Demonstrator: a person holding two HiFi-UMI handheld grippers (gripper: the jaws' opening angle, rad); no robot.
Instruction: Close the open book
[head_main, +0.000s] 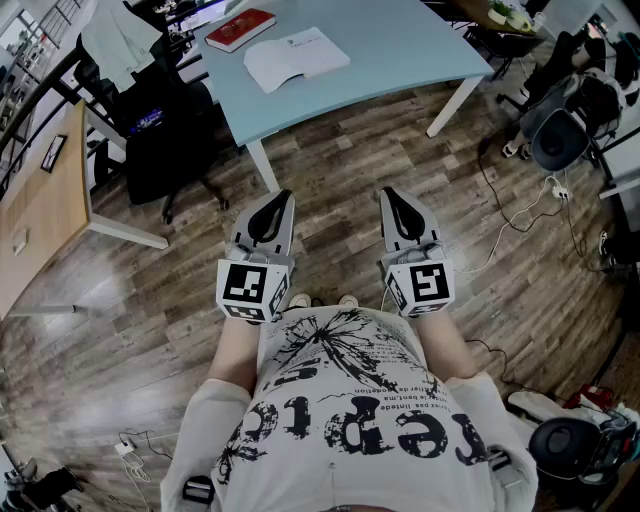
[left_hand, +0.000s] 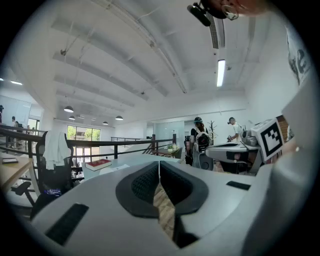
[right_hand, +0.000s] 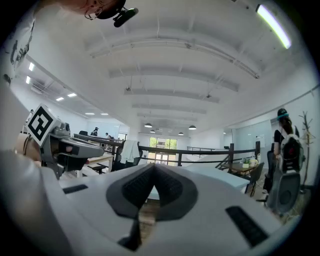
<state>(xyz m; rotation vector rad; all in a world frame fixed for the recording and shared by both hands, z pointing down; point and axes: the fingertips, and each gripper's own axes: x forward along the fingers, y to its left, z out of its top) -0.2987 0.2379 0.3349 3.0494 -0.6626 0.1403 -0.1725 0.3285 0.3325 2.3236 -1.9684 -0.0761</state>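
An open white book (head_main: 297, 57) lies on the light blue table (head_main: 400, 40), well ahead of both grippers; a closed red book (head_main: 240, 29) lies behind it. In the left gripper view the red book (left_hand: 98, 163) and the open book's white pages (left_hand: 116, 167) show far off on the tabletop. My left gripper (head_main: 281, 197) and right gripper (head_main: 391, 194) are held level side by side, close to the person's body, above the wooden floor. Both are shut with nothing between the jaws: the pads meet at the tips in the left gripper view (left_hand: 159, 163) and in the right gripper view (right_hand: 154, 166).
A black office chair (head_main: 165, 130) with a white garment over its back stands left of the table. A wooden desk (head_main: 40, 200) is at far left. More chairs (head_main: 565, 130) and floor cables (head_main: 530, 205) are at right. People stand far off (left_hand: 200, 135).
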